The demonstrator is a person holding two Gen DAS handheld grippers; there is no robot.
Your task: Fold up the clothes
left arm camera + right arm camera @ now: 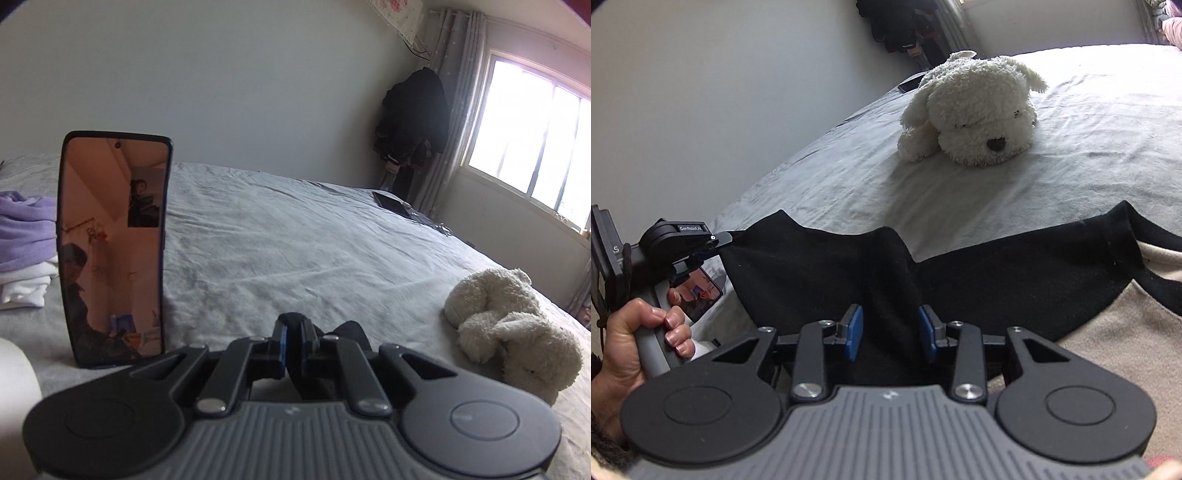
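The black garment (820, 273) hangs stretched over the bed's (1071, 155) near edge, its corner clamped in the left tongs (726, 238) while the right tongs (890, 330), apart, straddle a raised fold, likely to spread it flat for folding.

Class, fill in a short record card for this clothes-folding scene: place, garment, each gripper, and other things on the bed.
place: a bed with a grey sheet, by a window
garment: black and beige top, held up off the sheet
left gripper: shut on the black cloth
right gripper: blue pads either side of a black fold; grip unclear
plush dog: lying on the sheet beyond the garment
phone: standing upright on the bed
folded clothes: purple on white, behind the phone
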